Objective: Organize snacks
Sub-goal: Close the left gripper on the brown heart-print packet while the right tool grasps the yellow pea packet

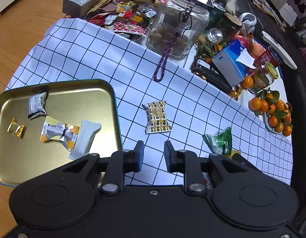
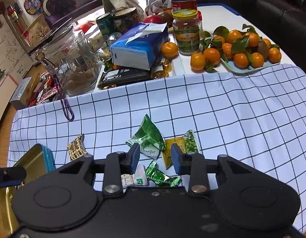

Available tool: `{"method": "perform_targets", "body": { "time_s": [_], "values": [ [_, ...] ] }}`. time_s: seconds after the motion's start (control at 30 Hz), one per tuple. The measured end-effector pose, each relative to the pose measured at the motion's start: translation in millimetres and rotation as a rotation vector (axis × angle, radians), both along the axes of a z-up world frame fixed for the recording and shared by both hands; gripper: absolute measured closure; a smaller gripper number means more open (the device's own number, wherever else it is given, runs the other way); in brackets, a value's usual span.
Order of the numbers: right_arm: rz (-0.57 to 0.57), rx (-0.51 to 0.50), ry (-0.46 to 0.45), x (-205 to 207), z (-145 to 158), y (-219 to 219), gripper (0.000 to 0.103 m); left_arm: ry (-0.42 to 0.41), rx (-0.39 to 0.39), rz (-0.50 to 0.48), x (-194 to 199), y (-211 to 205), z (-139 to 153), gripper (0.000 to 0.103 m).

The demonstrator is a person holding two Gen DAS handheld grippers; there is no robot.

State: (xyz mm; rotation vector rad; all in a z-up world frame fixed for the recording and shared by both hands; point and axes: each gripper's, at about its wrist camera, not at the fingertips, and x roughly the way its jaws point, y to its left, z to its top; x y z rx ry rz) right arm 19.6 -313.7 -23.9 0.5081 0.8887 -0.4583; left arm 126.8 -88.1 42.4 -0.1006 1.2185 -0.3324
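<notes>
Loose snacks are being gathered into the gold tin tray (four lie inside). Both the left gripper and the right gripper are spread and empty; a descent onto the brown patterned snack packet is judged next.

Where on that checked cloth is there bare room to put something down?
Free: the checked cloth below the tangerine tray, right of the green packets; also between the gold tin and the purple cord. Crowded: the far edge around the glass jar and tissue pack.
</notes>
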Motion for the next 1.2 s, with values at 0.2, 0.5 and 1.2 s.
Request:
{"method": "perform_targets", "body": {
  "time_s": [0.2, 0.5, 1.2],
  "values": [
    [-0.02, 0.086, 0.01, 3.0, -9.5, -20.7, 0.067, -0.011, 0.035, -0.051, 5.9, -19.7, -5.0, 0.072],
    [-0.058, 0.078, 0.022, -9.7, -20.2, -66.9, 0.067, 0.003, 0.048, -0.079, 27.0, -50.2, -24.8, 0.072],
    [-0.126, 0.173, 0.047, 16.4, -40.8, -66.3, 0.065, 0.052, 0.104, -0.043, 56.0, -62.5, -75.8, 0.071]
  ]
}}
